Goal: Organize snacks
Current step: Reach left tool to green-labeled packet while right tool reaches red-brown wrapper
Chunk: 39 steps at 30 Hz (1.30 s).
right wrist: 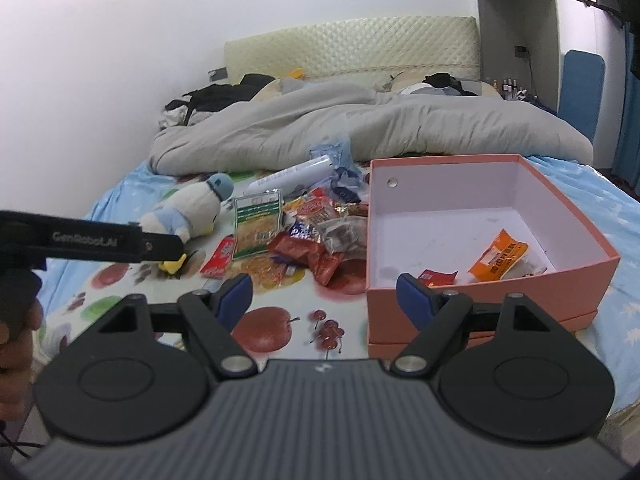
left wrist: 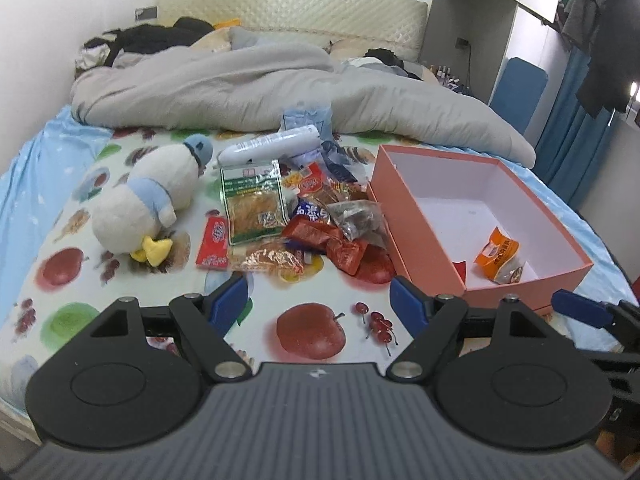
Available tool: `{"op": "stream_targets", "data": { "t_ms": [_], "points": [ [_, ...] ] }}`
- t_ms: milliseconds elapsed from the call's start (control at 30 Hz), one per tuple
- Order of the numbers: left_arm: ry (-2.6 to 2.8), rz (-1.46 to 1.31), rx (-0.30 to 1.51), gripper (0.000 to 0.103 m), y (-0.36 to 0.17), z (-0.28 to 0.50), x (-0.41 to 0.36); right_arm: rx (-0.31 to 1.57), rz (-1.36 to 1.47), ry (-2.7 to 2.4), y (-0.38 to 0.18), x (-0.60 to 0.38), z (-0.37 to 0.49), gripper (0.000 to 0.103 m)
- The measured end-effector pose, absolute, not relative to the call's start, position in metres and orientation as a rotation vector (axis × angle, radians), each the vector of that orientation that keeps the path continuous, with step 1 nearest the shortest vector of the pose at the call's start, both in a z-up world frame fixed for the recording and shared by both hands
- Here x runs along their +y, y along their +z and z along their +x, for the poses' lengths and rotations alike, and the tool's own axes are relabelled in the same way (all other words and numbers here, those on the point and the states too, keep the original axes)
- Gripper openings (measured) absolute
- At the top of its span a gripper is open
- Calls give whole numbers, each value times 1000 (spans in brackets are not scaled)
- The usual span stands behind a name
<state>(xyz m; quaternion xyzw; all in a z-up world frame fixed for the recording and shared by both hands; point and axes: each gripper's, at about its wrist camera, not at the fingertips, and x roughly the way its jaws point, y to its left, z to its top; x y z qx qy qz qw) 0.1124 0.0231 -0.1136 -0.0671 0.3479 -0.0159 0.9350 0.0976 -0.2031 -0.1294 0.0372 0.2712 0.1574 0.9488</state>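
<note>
I am holding my left gripper (left wrist: 318,294) and right gripper (right wrist: 324,294) spread and empty above the fruit-print sheet (left wrist: 256,300), snack pile (left wrist: 296,224) lying just left of the pink box (left wrist: 420,236), orange packet (right wrist: 498,256) and small red packet (right wrist: 436,277) sitting inside it, plush duck (left wrist: 148,196) lying left of the pile

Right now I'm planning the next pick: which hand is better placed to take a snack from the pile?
Left, probably. The open left tool faces the snack pile; the open right tool sits nearer the pink box.
</note>
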Motion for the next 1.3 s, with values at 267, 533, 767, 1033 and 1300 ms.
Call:
{"op": "stream_targets", "data": {
  "t_ms": [267,533,767,1033,1300],
  "points": [
    [9,-136,729,82,-123,139,43,522,60,381,-126,-184,104,78],
    [24,-121,788,91,-156,183,75,495,66,395,-133,-153,126,75],
    [26,-213,801,92,-175,231,107,507,30,435,-150,-119,157,68],
    [-8,-255,876,96,-212,309,125,556,-77,398,-187,-92,210,66],
    [-9,-263,961,101,-260,379,133,619,-235,343,-233,-66,266,65]
  ]
}}
